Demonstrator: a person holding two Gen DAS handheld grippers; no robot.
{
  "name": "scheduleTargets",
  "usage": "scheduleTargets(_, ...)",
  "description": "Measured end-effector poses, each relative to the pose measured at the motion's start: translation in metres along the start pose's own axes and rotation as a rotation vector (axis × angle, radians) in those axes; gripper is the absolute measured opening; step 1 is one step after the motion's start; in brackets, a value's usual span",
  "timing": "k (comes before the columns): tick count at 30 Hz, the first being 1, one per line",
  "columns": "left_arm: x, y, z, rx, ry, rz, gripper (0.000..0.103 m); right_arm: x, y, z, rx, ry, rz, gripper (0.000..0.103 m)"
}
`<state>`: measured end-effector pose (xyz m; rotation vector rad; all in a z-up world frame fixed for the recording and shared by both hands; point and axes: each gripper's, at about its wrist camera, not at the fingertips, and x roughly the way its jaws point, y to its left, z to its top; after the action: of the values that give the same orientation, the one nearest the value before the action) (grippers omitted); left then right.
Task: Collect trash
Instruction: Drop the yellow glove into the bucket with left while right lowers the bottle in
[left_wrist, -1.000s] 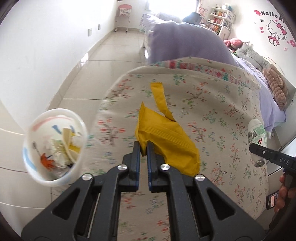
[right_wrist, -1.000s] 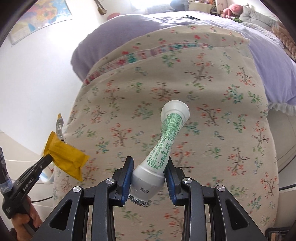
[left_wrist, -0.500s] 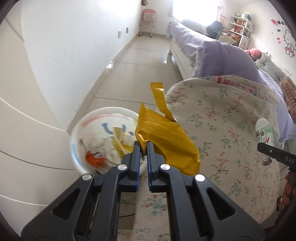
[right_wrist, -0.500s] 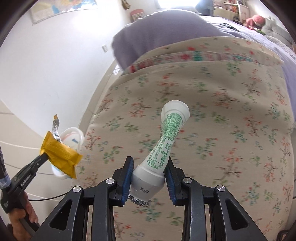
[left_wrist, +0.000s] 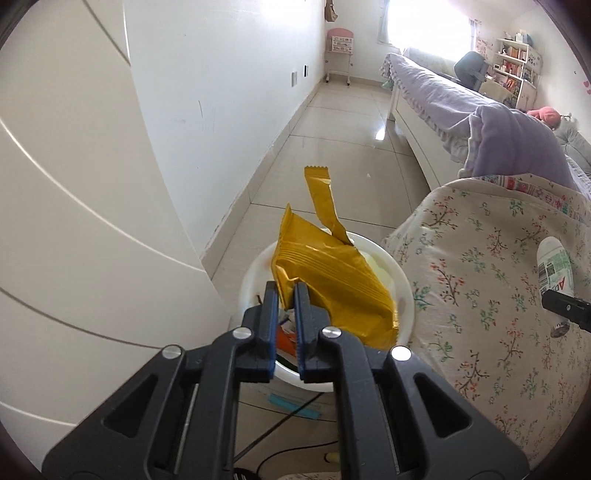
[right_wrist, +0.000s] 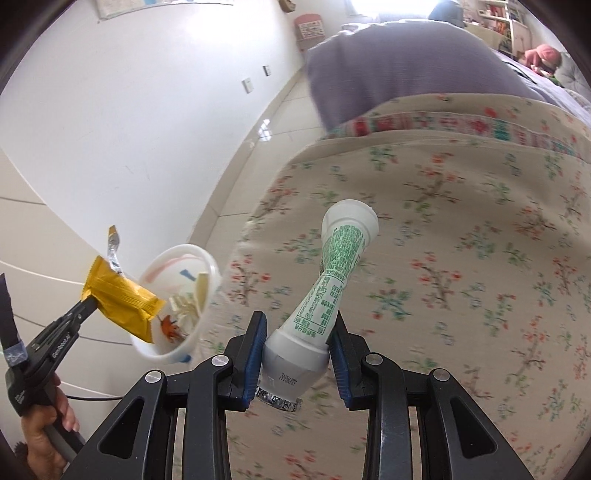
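- Left wrist view looks down along its fingers, close over the bin (left_wrist: 400, 280), floor and far window beyond.
- Right wrist view looks down over the floral quilt (right_wrist: 461, 266).
- Both share bin (right_wrist: 207, 258), quilt (left_wrist: 480, 266), wrapper (left_wrist: 332, 273), bottle (left_wrist: 556, 269).

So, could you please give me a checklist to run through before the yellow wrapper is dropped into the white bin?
1. Yellow wrapper between the left gripper jaws, which are opening: ok.
2. Wrapper over the white bin: ok.
3. Room in the bin, with trash only at its bottom: ok.
4. Right gripper gripping the white bottle: ok.
5. Bottle over the bin: not ok, it is over the floral blanket.
6. Wrapper empty: cannot tell.
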<state>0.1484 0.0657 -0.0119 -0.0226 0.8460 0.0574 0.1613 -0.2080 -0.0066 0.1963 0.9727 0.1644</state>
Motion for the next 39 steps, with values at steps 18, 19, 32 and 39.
scheduleTargets(18,0.005,0.037,-0.015,-0.06,0.162,0.005,0.085,0.057,0.083,0.005,-0.077,0.028,0.188,0.034)
scheduleTargets(19,0.006,0.039,-0.016,-0.063,0.17,0.006,0.085,0.061,0.087,0.005,-0.082,0.029,0.194,0.034)
scheduleTargets(32,0.008,0.057,-0.019,-0.091,0.196,0.022,0.09,0.094,0.109,0.006,-0.092,0.014,0.292,0.069)
scheduleTargets(39,0.005,0.054,-0.02,-0.075,0.191,0.026,0.096,0.078,0.098,0.008,-0.087,-0.031,0.272,0.075)
